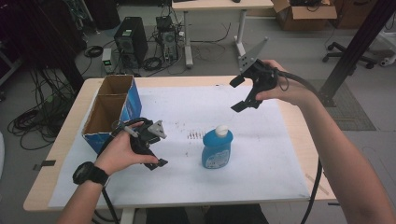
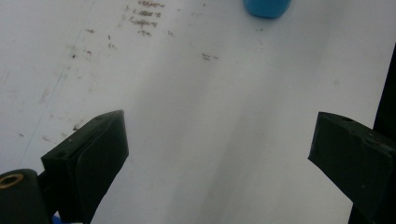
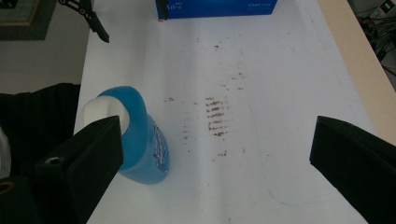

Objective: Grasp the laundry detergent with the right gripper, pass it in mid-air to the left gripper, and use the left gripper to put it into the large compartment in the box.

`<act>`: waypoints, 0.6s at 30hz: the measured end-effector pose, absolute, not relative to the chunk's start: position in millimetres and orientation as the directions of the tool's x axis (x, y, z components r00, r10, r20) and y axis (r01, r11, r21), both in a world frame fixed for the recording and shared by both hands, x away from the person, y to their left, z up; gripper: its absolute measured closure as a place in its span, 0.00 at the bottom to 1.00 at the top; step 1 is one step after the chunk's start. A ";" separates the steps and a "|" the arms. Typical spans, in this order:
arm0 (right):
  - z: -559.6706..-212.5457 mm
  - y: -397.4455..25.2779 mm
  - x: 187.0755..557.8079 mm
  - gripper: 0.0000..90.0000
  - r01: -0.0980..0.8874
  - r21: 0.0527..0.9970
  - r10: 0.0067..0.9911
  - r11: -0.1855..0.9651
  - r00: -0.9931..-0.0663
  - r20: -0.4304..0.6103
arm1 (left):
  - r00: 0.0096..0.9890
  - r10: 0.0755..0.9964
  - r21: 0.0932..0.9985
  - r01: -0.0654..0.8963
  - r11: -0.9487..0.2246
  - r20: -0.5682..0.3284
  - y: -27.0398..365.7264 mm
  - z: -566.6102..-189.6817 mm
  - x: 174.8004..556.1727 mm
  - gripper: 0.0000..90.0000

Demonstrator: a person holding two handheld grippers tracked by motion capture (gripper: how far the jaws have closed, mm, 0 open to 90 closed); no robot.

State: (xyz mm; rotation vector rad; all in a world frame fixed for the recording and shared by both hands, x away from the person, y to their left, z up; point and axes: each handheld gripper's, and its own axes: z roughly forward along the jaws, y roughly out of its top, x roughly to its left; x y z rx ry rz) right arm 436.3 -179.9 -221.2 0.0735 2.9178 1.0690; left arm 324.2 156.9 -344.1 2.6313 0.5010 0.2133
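Left gripper [image 2: 219, 154] jaws apart; blue bottle [image 2: 266, 7] cropped.

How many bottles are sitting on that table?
1. A blue bottle with a white cap stands upright near the middle of the table, right of the open cardboard box, whose inside is partly hidden.

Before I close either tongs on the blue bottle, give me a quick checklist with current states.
1. Blue plastic bottle with white cap upright on the white sheet: ok.
2. Left tongs open, nothing held: ok.
3. Right tongs open, nothing held: ok.
4. Bottle between the right jaws: not ok, it sits by one jaw.
5. Blue cardboard box apart from the bottle: ok.
6. Cap tightness: cannot tell.
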 end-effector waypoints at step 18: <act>-257.4 -220.5 414.2 0.03 0.053 0.727 0.055 0.684 -0.998 0.022 | 0.923 0.379 0.468 0.306 -0.829 0.069 151.5 -338.7 321.4 0.05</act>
